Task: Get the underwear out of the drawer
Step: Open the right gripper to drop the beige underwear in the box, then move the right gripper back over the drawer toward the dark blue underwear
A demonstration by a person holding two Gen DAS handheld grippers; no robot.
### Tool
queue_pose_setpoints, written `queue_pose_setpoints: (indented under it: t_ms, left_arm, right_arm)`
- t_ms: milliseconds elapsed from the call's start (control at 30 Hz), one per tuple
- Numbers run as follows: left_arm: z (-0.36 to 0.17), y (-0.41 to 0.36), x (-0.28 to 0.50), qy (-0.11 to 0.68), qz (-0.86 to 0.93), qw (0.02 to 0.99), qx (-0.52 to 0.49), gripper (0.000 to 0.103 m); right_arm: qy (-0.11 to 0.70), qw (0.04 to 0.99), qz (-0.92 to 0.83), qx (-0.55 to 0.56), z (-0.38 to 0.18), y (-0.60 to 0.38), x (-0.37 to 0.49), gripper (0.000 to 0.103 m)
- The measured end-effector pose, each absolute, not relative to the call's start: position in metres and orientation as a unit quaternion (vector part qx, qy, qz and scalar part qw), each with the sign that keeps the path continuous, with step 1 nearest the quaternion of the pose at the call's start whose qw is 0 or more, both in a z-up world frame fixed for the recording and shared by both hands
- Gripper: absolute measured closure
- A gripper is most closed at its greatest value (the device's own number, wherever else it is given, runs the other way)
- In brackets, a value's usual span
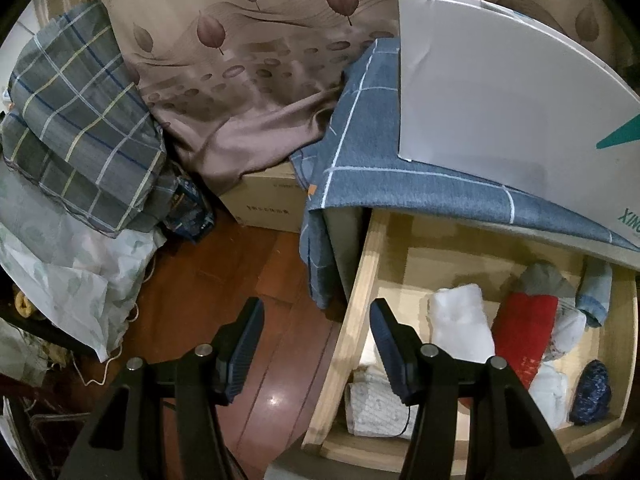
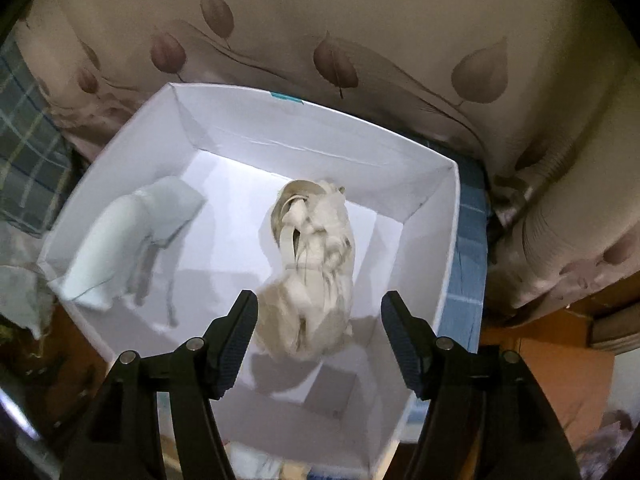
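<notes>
A: What did the drawer hold?

B: The wooden drawer (image 1: pixel 362 292) stood pulled out under a blue checked cloth (image 1: pixel 400 176). Inside lay rolled and folded garments: a white folded piece (image 1: pixel 460 320) near the middle, a red roll (image 1: pixel 524 336) just beside it, a grey piece (image 1: pixel 546 278) behind the red one, a pale blue roll (image 1: pixel 596 292) at the far right, a dark blue patterned bundle (image 1: pixel 592 394) in the near right corner, and a white textured fold (image 1: pixel 376 408) at the near left. I could not tell which of those were underwear.

A: And the left gripper?

B: The left gripper (image 1: pixel 316 344) hung with its jaws wide apart and nothing between them. One finger was over the reddish wood floor (image 1: pixel 248 280), the other over the drawer's left side.

A: What about the white box?

B: The white box (image 2: pixel 420 152) sat on the blue cloth, open at the top. It held two items lying apart: a pale blue-white garment (image 2: pixel 132 244) against the left wall and a cream crumpled undergarment (image 2: pixel 316 264) with straps near the middle.

A: Did the right gripper hold that one?

B: No. The right gripper (image 2: pixel 318 332) was spread wide above the box, and the cream piece showed between its fingers, slightly blurred, touching neither.

A: Anything behind?

B: A leaf-printed curtain (image 2: pixel 360 20).
</notes>
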State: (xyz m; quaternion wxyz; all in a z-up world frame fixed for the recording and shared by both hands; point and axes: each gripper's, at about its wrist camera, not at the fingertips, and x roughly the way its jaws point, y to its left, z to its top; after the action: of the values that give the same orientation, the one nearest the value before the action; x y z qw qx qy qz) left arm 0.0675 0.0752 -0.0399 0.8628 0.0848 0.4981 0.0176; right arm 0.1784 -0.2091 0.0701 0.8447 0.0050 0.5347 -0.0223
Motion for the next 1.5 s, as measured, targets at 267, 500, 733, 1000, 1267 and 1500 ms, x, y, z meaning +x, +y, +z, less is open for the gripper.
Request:
queue_pose_setpoints:
  t_ms: [267,500,733,1000,1267,1500]
  left_arm:
    - [-0.044,0.066,0.066,0.526,-0.047,0.847,0.066,0.047]
    - [-0.045,0.049,0.059,0.522,-0.074,0.845,0.095,0.047]
    - [-0.050,0.052,0.064,0.534,-0.066,0.838,0.089,0.047]
    - [-0.054,0.052,0.065,0.542,-0.065,0.833,0.090,0.047]
    - [-0.058,0.051,0.067,0.551,-0.067,0.827,0.091,0.047]
    - [-0.062,0.054,0.069,0.562,-0.067,0.820,0.085,0.047]
  right_arm:
    - [0.551,0.834,0.005,0.033,0.084,-0.224,0.109,0.043]
    - [0.604,0.796,0.014,0.048,0.036,-0.234,0.050,0.043]
    - [0.665,0.743,0.007,0.074,-0.039,-0.240,0.025,0.049]
    - [0.710,0.701,0.000,0.067,-0.104,-0.238,0.020,0.050]
    - [0.737,0.675,-0.001,0.028,-0.147,-0.229,0.018,0.050]
    - [0.755,0.656,-0.002,-0.008,-0.174,-0.222,0.016,0.050]
